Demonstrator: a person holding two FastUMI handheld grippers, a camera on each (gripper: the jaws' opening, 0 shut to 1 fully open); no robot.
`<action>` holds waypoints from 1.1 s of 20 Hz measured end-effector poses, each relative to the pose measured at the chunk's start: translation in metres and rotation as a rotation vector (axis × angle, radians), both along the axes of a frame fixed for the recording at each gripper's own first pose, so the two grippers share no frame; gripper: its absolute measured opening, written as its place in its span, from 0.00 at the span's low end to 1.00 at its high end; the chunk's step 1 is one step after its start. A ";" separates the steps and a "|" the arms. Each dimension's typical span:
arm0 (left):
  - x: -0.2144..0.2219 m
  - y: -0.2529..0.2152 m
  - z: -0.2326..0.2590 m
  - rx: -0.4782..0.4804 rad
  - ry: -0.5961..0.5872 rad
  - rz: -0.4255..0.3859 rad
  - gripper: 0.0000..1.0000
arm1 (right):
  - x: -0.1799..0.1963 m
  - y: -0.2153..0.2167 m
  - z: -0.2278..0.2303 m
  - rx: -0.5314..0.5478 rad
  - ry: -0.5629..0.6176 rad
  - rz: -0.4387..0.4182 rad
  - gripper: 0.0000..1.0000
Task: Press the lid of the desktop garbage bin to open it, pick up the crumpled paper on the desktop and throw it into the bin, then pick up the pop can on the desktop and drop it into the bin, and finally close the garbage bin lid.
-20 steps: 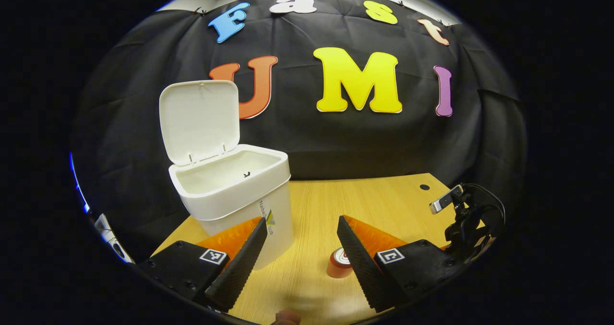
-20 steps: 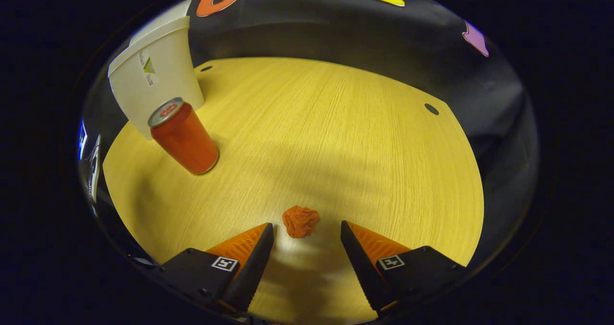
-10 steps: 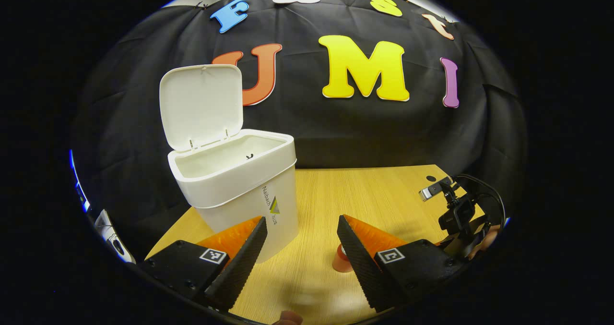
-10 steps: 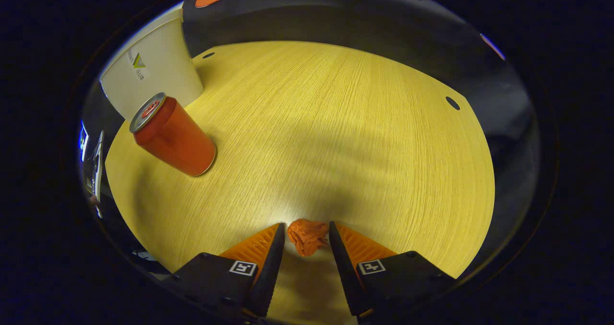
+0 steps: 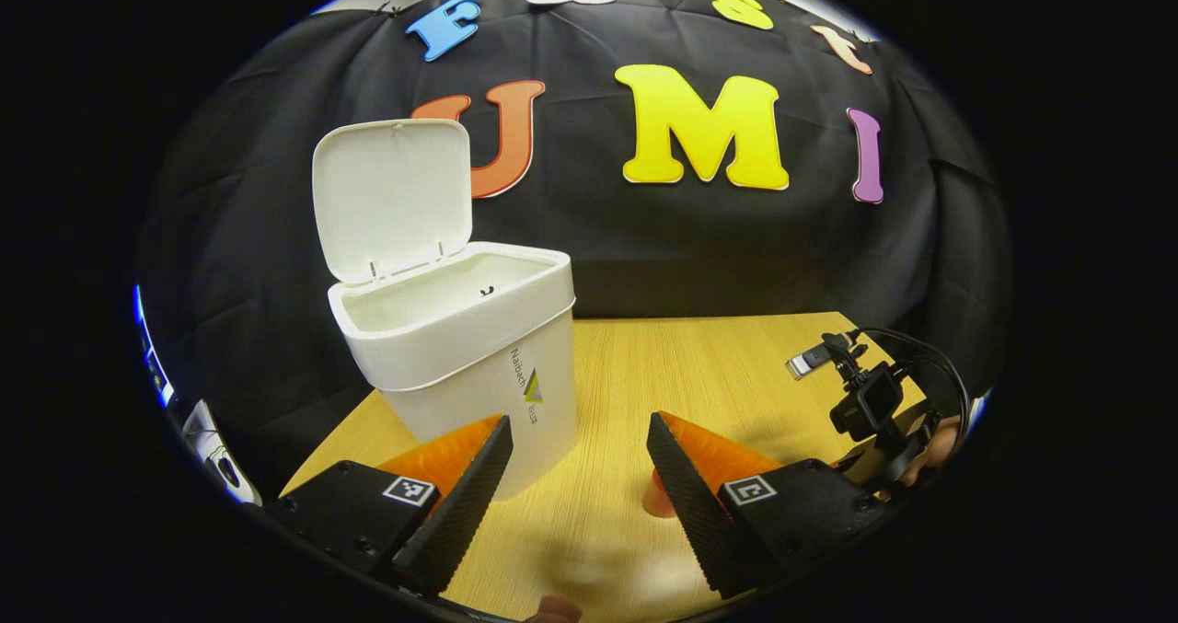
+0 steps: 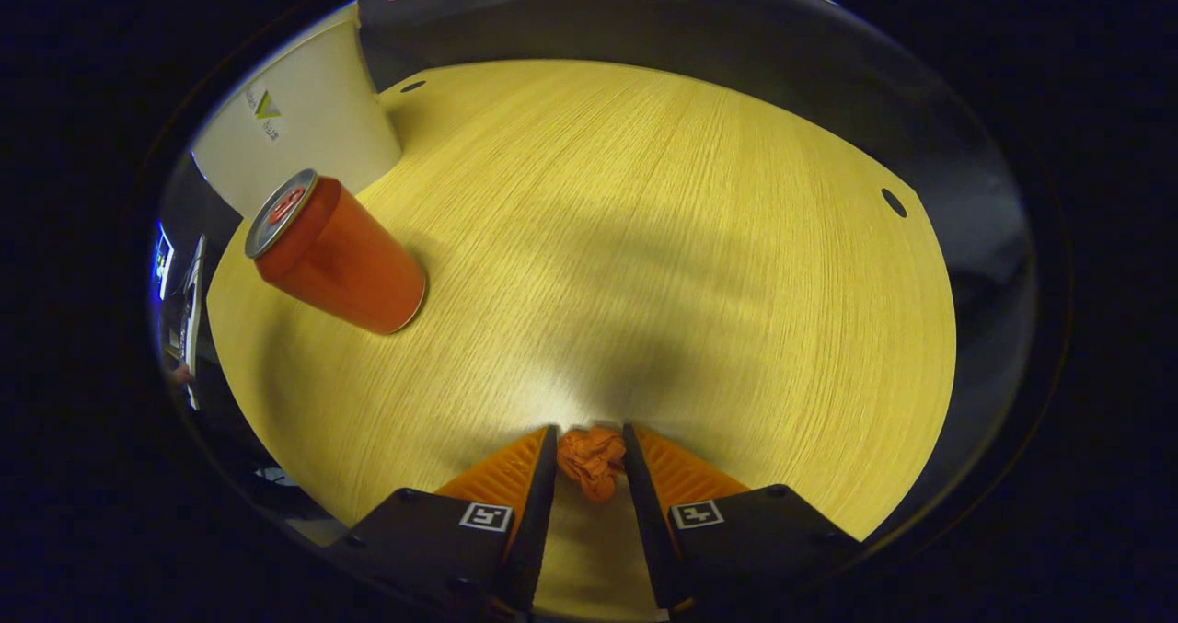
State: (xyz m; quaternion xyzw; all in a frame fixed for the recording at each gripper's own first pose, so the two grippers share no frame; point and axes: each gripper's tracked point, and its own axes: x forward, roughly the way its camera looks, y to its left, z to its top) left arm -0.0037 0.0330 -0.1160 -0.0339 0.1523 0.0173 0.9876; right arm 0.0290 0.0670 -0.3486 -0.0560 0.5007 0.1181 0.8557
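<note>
The white bin [image 5: 469, 356] stands on the wooden table, its lid [image 5: 391, 195] tipped up and back. In the left gripper view my left gripper [image 5: 575, 476] is open, hovering right of the bin; a bit of the red can [image 5: 655, 501] peeks from behind its right finger. The right gripper view looks down at the table: my right gripper [image 6: 589, 462] is shut on the orange crumpled paper [image 6: 591, 457], squeezed between both fingers just above the wood. The pop can [image 6: 333, 255] stands upright to the far left, in front of the bin's wall [image 6: 304, 126]. The right gripper's body [image 5: 874, 402] appears low at the right.
The table's far edge [image 6: 644, 66] meets the black cloth wall. Two small dark holes [image 6: 893, 202] mark the tabletop's far corners. A hand [image 5: 939, 439] holds the right gripper at the table's right side. Bright equipment [image 5: 207, 439] sits beyond the left edge.
My right gripper came down over the crumpled paper and its fingers closed on it. The left gripper drifted slightly, so the bin sits a little higher in its view.
</note>
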 end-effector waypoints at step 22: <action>-0.020 -0.019 -0.013 -0.004 -0.015 -0.103 0.98 | -0.008 -0.058 0.264 0.081 -0.462 -0.125 0.28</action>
